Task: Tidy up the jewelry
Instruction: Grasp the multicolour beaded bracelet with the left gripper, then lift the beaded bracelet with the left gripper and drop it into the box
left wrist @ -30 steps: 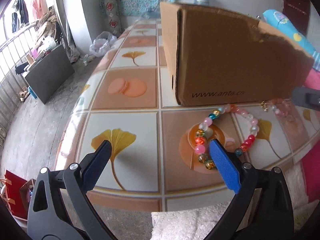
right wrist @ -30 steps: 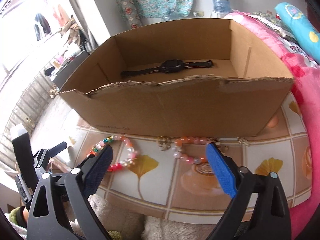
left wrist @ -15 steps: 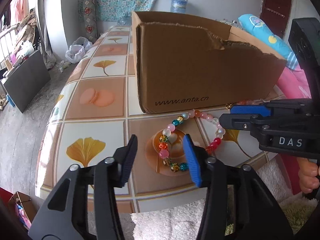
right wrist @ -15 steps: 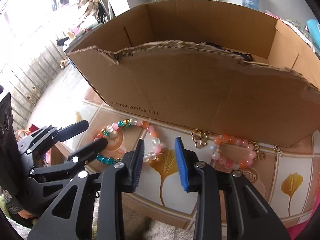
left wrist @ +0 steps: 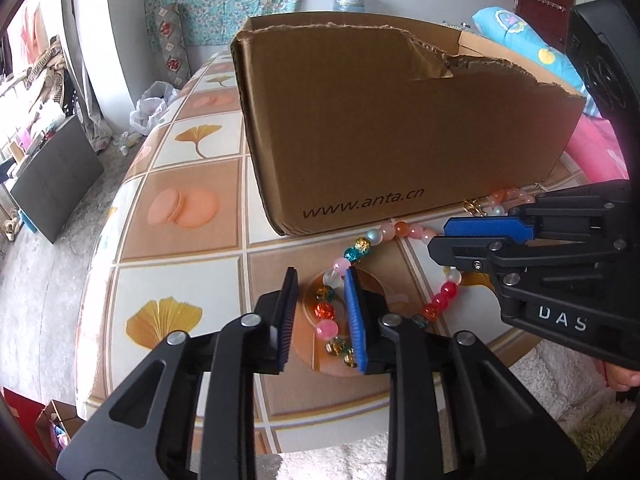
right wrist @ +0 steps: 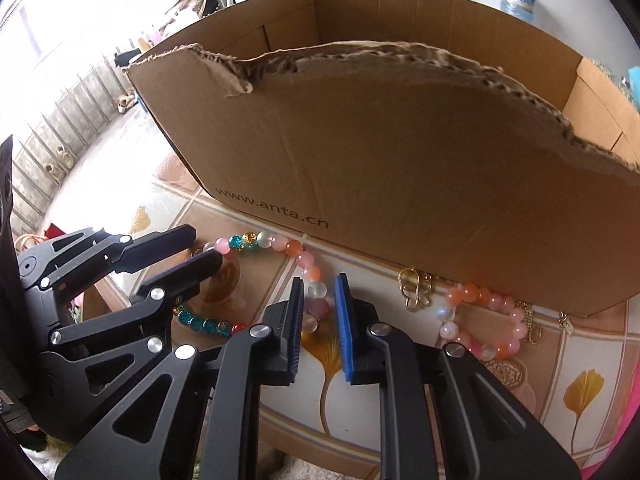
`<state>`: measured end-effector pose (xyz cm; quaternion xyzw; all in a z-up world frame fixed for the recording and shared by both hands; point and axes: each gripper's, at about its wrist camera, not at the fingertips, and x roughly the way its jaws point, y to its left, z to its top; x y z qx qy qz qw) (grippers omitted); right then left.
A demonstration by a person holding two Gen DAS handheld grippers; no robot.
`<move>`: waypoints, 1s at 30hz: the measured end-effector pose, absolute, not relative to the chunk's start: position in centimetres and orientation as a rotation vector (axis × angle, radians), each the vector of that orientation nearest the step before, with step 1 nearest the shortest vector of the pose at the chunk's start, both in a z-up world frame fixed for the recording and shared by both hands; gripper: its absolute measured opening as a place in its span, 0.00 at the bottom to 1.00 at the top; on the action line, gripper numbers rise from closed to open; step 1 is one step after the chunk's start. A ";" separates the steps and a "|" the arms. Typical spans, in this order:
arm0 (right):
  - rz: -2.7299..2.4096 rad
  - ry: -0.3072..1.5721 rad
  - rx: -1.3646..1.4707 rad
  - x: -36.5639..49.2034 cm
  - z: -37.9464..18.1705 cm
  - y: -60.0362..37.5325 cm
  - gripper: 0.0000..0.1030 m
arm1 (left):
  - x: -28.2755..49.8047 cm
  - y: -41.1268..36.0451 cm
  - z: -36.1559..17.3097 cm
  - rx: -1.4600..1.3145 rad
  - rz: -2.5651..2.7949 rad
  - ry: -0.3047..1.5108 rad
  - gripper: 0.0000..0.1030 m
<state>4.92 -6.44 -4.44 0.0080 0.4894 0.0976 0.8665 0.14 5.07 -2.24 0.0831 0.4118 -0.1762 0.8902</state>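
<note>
A multicoloured bead bracelet (left wrist: pixel 362 246) lies on the tiled table in front of a cardboard box (left wrist: pixel 380 120). My left gripper (left wrist: pixel 318 304) has narrowed around the bracelet's left side; beads sit between its jaws, and a small gap remains. My right gripper (right wrist: pixel 318 300) has narrowed around the same bracelet's (right wrist: pixel 294 250) right side, with pale beads between the jaws. The right gripper also shows in the left wrist view (left wrist: pixel 472 236), and the left one in the right wrist view (right wrist: pixel 200 244). A second pink bead bracelet (right wrist: pixel 484 320) lies to the right by the box (right wrist: pixel 400 160).
Gold clasps or earrings (right wrist: pixel 414 288) lie against the box wall. The table (left wrist: pixel 180 280) has ginkgo-leaf tiles; its front edge is close below the grippers. A white fluffy cloth (left wrist: pixel 360 456) lies under the table edge. A pink blanket (left wrist: pixel 592 152) is at the right.
Both grippers have gone from wide open to nearly shut, and both have moved in on the multicoloured bracelet, one on each side of it.
</note>
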 end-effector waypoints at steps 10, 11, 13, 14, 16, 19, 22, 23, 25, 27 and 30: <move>0.203 1.007 0.047 3.6 -4.3 -6.7 0.10 | 0.4 5.1 -1.8 0.162 -0.383 0.828 0.08; 0.200 1.002 0.051 3.4 -4.1 -6.9 0.10 | 0.3 5.2 -1.7 0.154 -0.387 0.825 0.08; 0.193 0.990 0.057 3.1 -3.7 -7.3 0.10 | 0.1 5.3 -1.5 0.145 -0.392 0.818 0.08; 0.190 0.986 0.060 2.9 -3.5 -7.4 0.10 | 0.1 5.4 -1.3 0.139 -0.398 0.816 0.08; 0.184 0.975 0.069 2.3 -3.2 -7.7 0.10 | 0.0 5.6 -1.0 0.127 -0.408 0.807 0.08; 0.175 0.955 0.071 1.5 -2.4 -7.9 0.10 | -0.6 5.7 -0.3 0.129 -0.417 0.785 0.08; 0.168 0.937 0.078 0.7 -1.8 -8.1 0.10 | -1.3 5.6 0.4 0.132 -0.428 0.763 0.08; 0.166 0.930 0.082 0.4 -1.5 -8.2 0.10 | -1.5 5.6 0.7 0.130 -0.433 0.757 0.08; 0.161 0.916 0.087 -0.2 -1.0 -8.4 0.10 | -2.0 5.5 1.4 0.130 -0.442 0.739 0.08; 0.158 0.894 0.089 -1.0 0.0 -8.6 0.10 | -2.5 5.4 2.3 0.127 -0.453 0.720 0.08; 0.151 0.863 0.089 -2.0 2.1 -9.1 0.10 | -3.2 5.4 4.6 0.130 -0.477 0.681 0.08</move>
